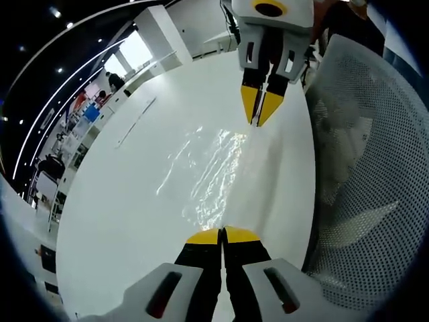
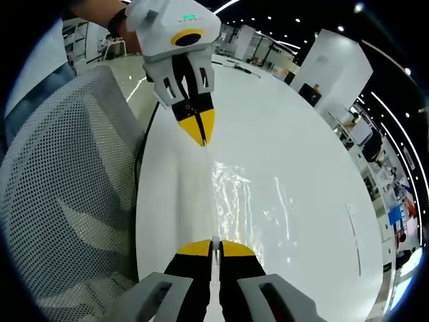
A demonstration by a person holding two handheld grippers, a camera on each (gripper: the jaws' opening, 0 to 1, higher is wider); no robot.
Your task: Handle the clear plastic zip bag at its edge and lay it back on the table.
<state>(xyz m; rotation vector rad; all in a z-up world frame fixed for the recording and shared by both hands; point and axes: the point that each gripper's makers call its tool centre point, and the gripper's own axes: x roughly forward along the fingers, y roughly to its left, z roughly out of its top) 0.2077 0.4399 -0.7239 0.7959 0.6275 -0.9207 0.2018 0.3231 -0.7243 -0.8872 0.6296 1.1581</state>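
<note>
Both claws are pinched shut on opposite ends of the clear zip bag (image 1: 214,178), left claw (image 1: 222,233) facing right claw (image 1: 260,122), holding it stretched just over the white table (image 1: 120,201); lowering evenly and letting go looks next.

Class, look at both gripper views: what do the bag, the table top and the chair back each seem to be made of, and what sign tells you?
Zip bag: thin clear plastic film, glossy; wrinkled glints, table showing through.
Table: smooth white top, likely laminate or painted board; faint sheen, no grain.
Chair back: pale mesh, probably woven synthetic; regular small holes.
</note>
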